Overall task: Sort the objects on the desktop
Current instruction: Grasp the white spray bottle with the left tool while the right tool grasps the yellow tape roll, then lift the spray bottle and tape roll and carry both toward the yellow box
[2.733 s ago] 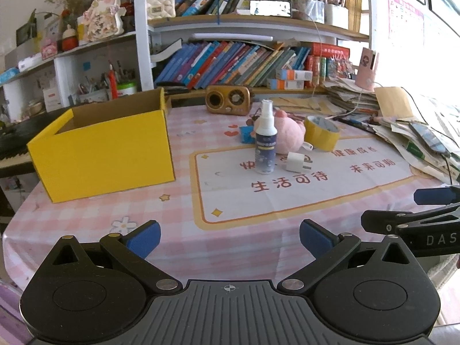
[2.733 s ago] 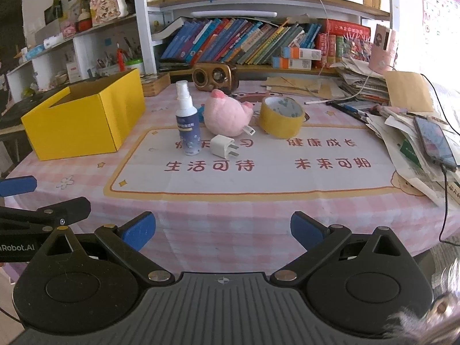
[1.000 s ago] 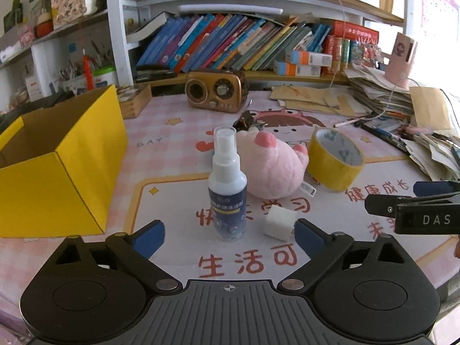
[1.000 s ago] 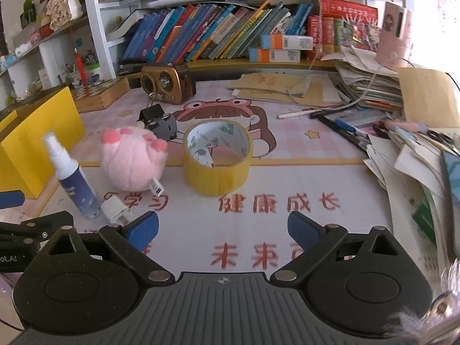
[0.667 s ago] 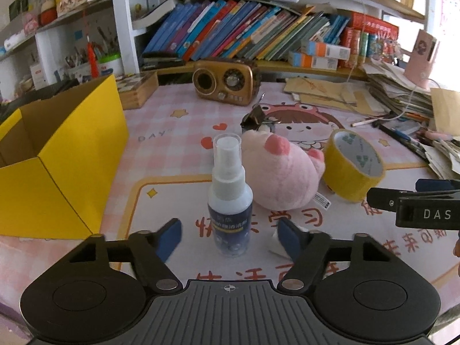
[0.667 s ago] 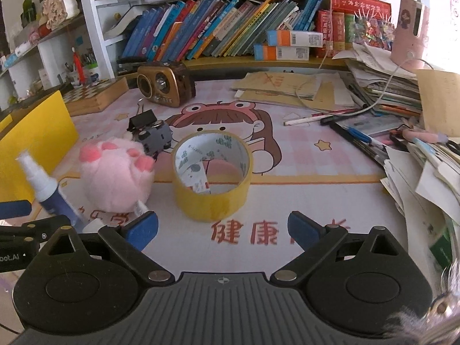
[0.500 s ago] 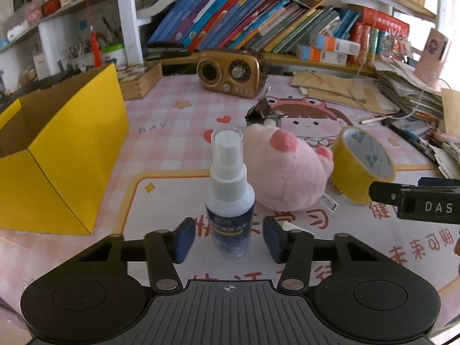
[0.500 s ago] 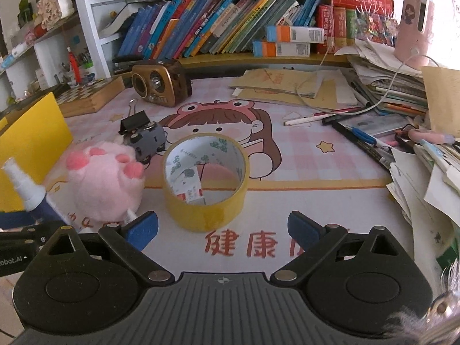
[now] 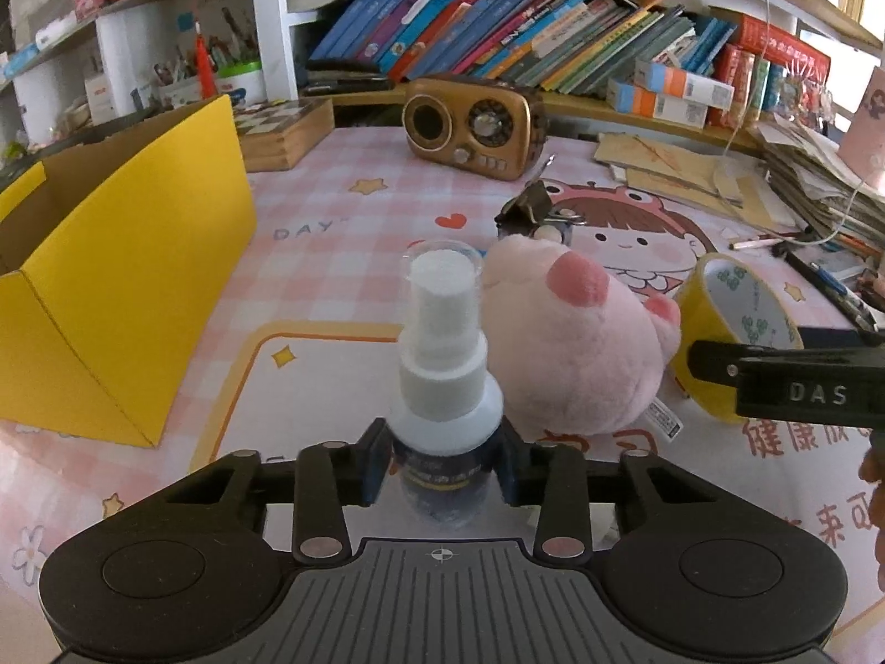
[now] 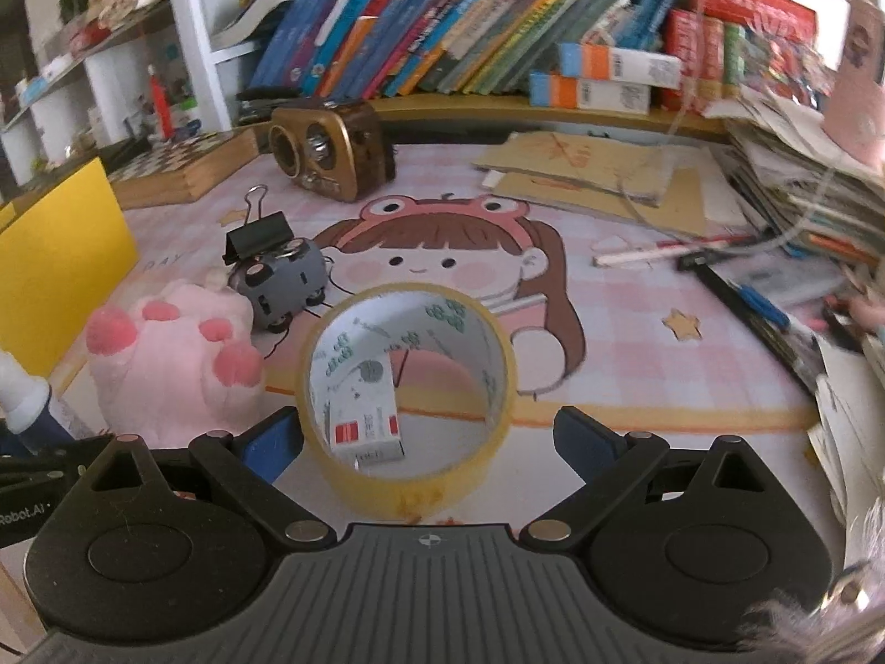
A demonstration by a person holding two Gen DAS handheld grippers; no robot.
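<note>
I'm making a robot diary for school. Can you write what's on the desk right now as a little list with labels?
left gripper: jaws have just been closing, now shut on the spray bottle, which stands upright
right gripper: open, the yellow tape roll between its fingers, pads not pressing
pink plush toy: right beside the bottle
yellow box: open top, left side of the desk
brown radio: at the back, near the bookshelf
binder clip: behind the plush
</note>
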